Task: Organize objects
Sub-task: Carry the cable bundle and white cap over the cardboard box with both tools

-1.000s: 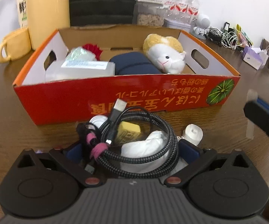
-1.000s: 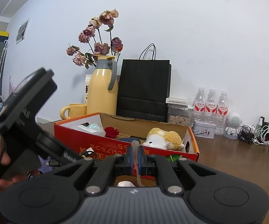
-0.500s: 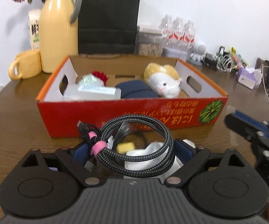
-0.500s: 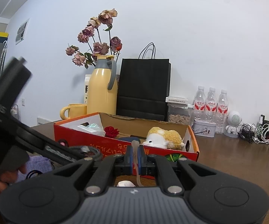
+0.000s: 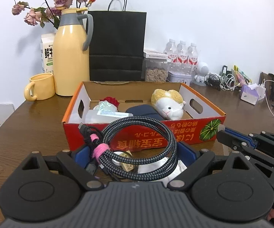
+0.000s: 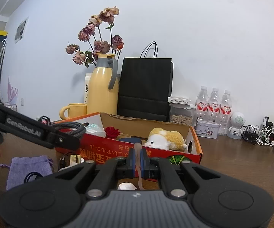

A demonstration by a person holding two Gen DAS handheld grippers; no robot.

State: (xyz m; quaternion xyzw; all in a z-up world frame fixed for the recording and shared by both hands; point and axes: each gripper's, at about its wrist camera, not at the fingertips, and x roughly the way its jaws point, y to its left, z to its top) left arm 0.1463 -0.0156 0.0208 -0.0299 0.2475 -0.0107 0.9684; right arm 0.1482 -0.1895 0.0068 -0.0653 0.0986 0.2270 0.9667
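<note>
My left gripper (image 5: 135, 152) is shut on a coiled black braided cable (image 5: 137, 120) with pink ties, its blue pads pressing the coil from both sides. The coil hangs above the table, just before the red cardboard box (image 5: 184, 133). In the right wrist view the left gripper's fingers (image 6: 41, 133) and the cable (image 6: 70, 127) reach in from the left. My right gripper (image 6: 137, 157) is shut on a thin tan strip (image 6: 139, 171). It hovers near the box's front right corner. The box holds a plush toy (image 5: 168, 106), a navy case (image 5: 144, 111), a red rose (image 5: 112, 101) and a clear plastic box (image 5: 106, 115).
Under the coil lie a white crumpled thing (image 5: 175, 168) and a small yellowish block (image 5: 127, 166). A purple pouch (image 6: 28, 169) lies left of them. Behind the box stand a yellow jug (image 5: 70, 57), a mug (image 5: 41, 87), a black bag (image 5: 116, 47), bottles (image 5: 182, 57) and tangled cables (image 5: 224, 81).
The left gripper has risen and tilted upward with the cable coil, lifting it off the clutter on the table. The right gripper has not moved.
</note>
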